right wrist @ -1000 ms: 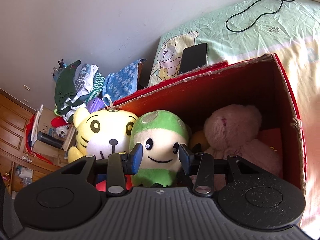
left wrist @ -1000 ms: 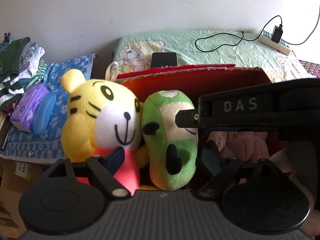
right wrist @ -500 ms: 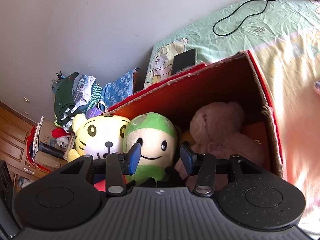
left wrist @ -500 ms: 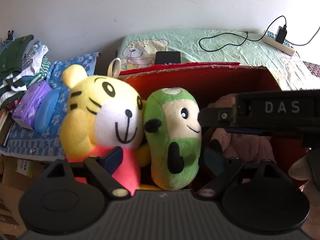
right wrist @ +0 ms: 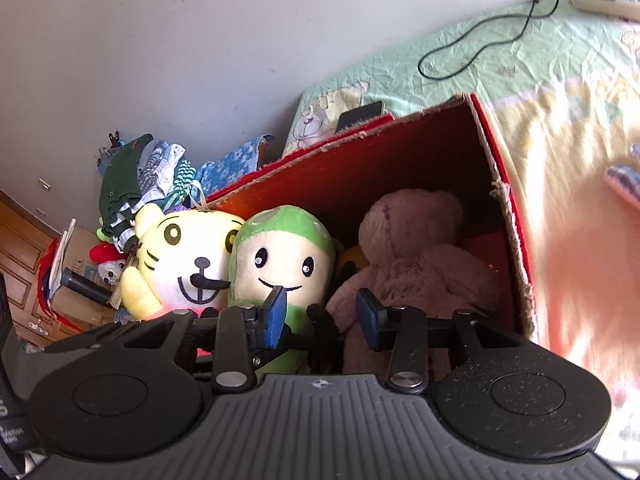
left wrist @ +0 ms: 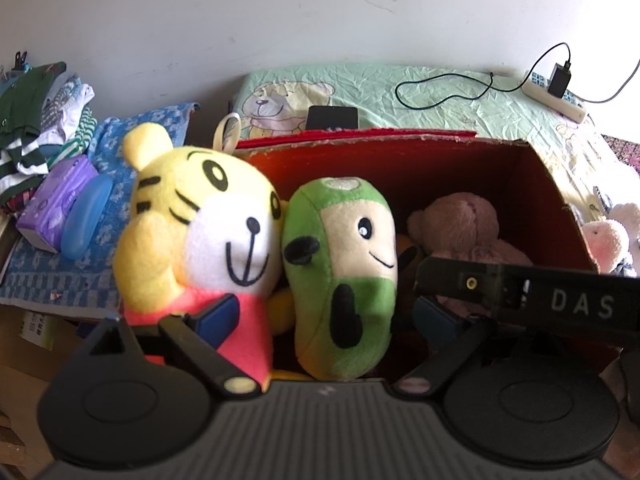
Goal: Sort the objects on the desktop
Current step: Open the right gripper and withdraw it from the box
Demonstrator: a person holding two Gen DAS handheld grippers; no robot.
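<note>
A red cardboard box (left wrist: 460, 160) holds a yellow tiger plush (left wrist: 192, 224), a green plush (left wrist: 344, 264) and a pink bear plush (left wrist: 464, 224). My left gripper (left wrist: 328, 316) is open, its fingers spread wide in front of the tiger and green plush, holding nothing. The right gripper's black body, marked DAS, crosses the left wrist view at right (left wrist: 520, 292). In the right wrist view the box (right wrist: 400, 160) holds the tiger (right wrist: 188, 256), green plush (right wrist: 284, 256) and pink bear (right wrist: 416, 248). My right gripper (right wrist: 322, 318) is open and empty in front of them.
The box stands on a bed with a green-and-yellow sheet (left wrist: 440, 96). A phone (left wrist: 332, 118), a cable and a power strip (left wrist: 556, 96) lie behind it. A white and pink plush (left wrist: 608, 236) lies right of the box. Clothes, a purple pack and a blue case (left wrist: 84, 216) are left.
Both grippers have drawn back and up from the box. The right gripper slid right and lower across the left wrist view, uncovering the green plush and pink bear. The plush toys stay in place.
</note>
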